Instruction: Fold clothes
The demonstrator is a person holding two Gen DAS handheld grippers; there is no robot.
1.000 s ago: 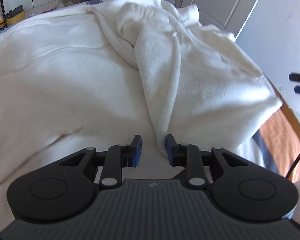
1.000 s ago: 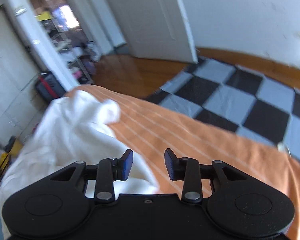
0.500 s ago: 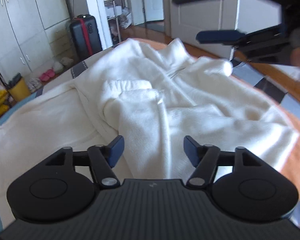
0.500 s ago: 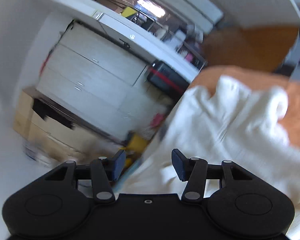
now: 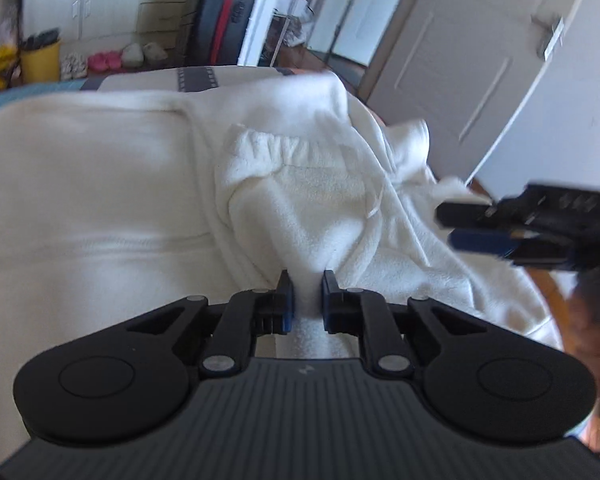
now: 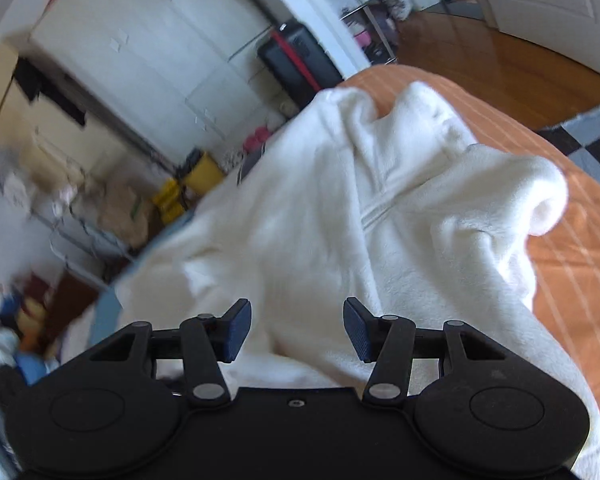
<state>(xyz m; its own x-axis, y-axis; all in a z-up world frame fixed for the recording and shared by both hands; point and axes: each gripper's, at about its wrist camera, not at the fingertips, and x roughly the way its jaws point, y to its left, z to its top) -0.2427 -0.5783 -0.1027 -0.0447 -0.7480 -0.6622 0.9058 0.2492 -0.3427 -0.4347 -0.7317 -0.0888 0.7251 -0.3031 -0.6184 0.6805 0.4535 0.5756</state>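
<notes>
Closing on a fold of the fleece (image 5: 312, 208), my left claw (image 5: 307, 296) pinches it. My right claw (image 6: 296, 330) hangs half open over the fleece, empty.

Black left gripper (image 5: 306, 294), blue pads (image 5: 288, 300), seemingly ribbed housing

Left tongs (image 5: 307, 294) closing, pinching white fleece garment (image 5: 308, 200).

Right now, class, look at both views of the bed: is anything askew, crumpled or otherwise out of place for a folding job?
Yes. The white fleece garment lies bunched and creased on the orange bedsheet, not flat. One cuffed sleeve is flopped across the body, and the left tool is closing on a pinch of it.
</notes>
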